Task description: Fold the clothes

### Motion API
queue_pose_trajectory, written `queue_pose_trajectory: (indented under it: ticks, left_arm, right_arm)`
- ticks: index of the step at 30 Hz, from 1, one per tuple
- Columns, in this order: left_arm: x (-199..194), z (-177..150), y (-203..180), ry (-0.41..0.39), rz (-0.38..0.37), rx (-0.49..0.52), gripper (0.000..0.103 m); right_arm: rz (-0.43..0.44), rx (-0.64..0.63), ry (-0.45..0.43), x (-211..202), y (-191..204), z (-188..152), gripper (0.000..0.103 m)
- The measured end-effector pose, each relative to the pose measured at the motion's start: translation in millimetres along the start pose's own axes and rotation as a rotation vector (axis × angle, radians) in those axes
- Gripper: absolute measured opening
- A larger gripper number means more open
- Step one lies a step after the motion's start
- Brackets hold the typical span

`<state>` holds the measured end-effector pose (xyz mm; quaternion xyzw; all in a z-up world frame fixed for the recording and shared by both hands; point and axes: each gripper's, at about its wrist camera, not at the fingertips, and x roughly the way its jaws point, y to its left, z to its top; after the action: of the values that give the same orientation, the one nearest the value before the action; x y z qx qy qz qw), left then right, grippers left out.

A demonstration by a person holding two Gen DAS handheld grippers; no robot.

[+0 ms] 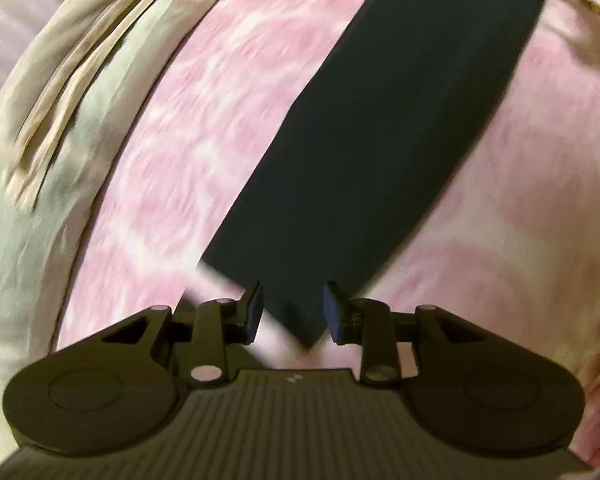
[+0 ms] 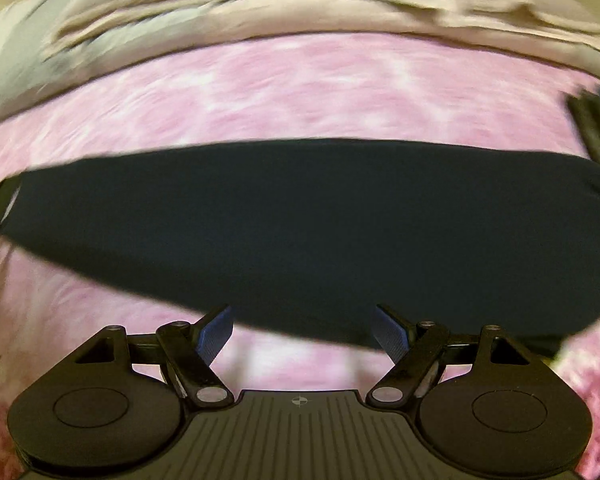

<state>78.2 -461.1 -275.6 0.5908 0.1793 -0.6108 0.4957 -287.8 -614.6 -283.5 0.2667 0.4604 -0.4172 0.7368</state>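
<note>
A dark navy garment lies as a long flat strip on a pink patterned bedspread. In the left wrist view its pointed near corner lies between the fingers of my left gripper, which is open and holds nothing. In the right wrist view the same garment stretches across the frame from left to right. My right gripper is wide open, and the garment's near edge lies between its blue pads. Both views are blurred by motion.
A heap of beige and pale grey cloth lies along the bedspread's far side, also across the top of the right wrist view. A dark object shows at the right edge. The pink bedspread surrounds the garment.
</note>
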Motion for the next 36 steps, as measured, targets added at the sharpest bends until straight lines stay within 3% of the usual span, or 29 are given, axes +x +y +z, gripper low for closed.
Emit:
queue_pose_trajectory:
  ticks: [10, 14, 17, 20, 22, 25, 28, 31, 34, 35, 36]
  left_arm:
    - [-10, 161, -92, -0.14, -0.094, 0.07, 0.036]
    - [1, 262, -125, -0.195, -0.18, 0.022, 0.039]
    - [16, 347, -142, -0.244, -0.253, 0.007, 0.041]
    - [30, 433, -156, -0.298, -0.325, 0.002, 0.045]
    - [40, 491, -166, -0.335, -0.373, -0.001, 0.05]
    - [55, 578, -180, -0.39, -0.445, -0.006, 0.055]
    - [73, 639, -201, -0.395, -0.519, 0.053, 0.056]
    - [105, 681, -221, -0.323, -0.587, 0.13, 0.056]
    - [129, 693, -236, -0.236, -0.646, 0.194, 0.054]
    - [135, 693, -240, -0.211, -0.671, 0.213, 0.047]
    - [133, 693, -246, -0.214, -0.684, 0.229, 0.035]
  right_arm:
    - [-0.153, 0.41, -0.108, -37, -218, -6, 0.08]
    - [-0.143, 0.624, -0.149, -38, -313, -2, 0.08]
    - [-0.109, 0.675, -0.187, -37, -363, 7, 0.08]
    - [-0.054, 0.646, -0.194, -31, -398, 15, 0.081]
    - [-0.014, 0.671, -0.186, -20, -416, 14, 0.097]
    - [0.064, 0.746, -0.194, -5, -438, 7, 0.097]
    - [0.147, 0.848, -0.222, 11, -459, -6, 0.097]
    - [0.222, 0.935, -0.251, 21, -469, -18, 0.096]
    - [0.266, 0.99, -0.263, 30, -472, -26, 0.096]
    - [0.278, 1.001, -0.266, 33, -473, -27, 0.094]
    - [0.29, 1.009, -0.272, 36, -473, -29, 0.074]
